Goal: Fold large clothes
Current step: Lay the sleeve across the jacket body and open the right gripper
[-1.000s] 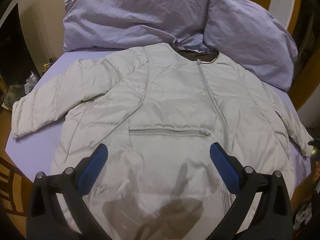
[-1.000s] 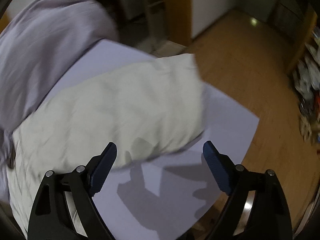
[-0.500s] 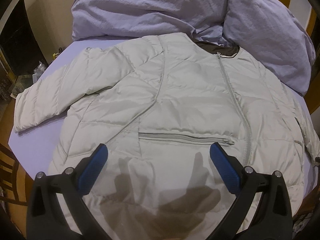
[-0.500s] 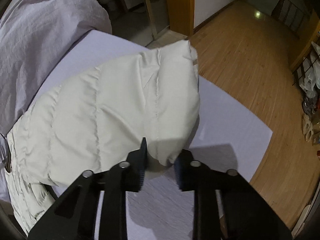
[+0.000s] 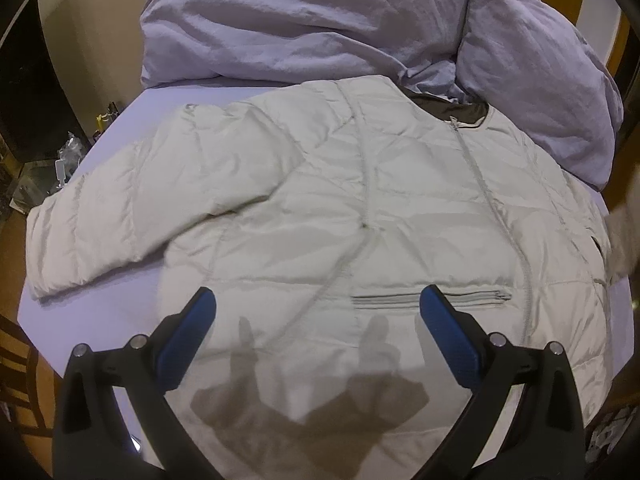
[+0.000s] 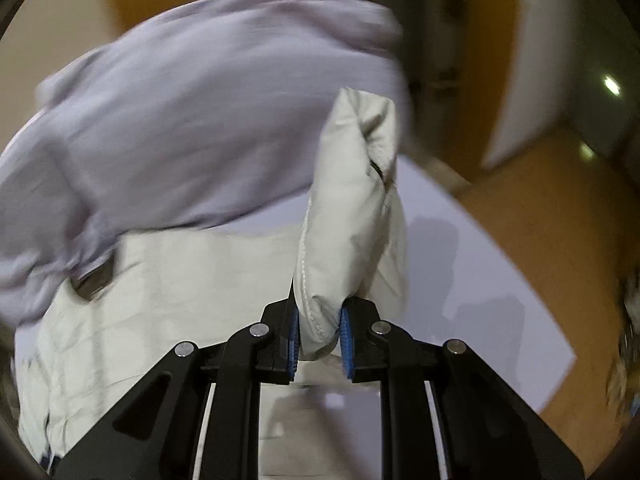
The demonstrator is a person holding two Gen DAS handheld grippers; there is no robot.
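A pale cream puffer jacket [image 5: 360,208] lies front up on a lavender bed sheet [image 5: 80,288], zipper shut, its left sleeve [image 5: 100,216] stretched out to the left. My left gripper [image 5: 316,312] is open and empty, hovering over the jacket's lower front near the pocket zipper [image 5: 432,300]. My right gripper [image 6: 318,328] is shut on the cuff of the jacket's right sleeve [image 6: 352,220] and holds it lifted off the bed; the sleeve stands up in front of the camera. The jacket body [image 6: 160,300] lies below and to the left.
A rumpled lavender duvet [image 5: 340,20] is piled along the far side of the bed, also in the right wrist view [image 6: 180,120]. The wooden floor [image 6: 560,220] lies beyond the sheet's right edge [image 6: 500,312]. Clutter [image 5: 60,168] sits off the bed's left side.
My right gripper closed on the right sleeve's cuff and has lifted it up and swung it toward the jacket. My left gripper stayed open and drifted left over the jacket.
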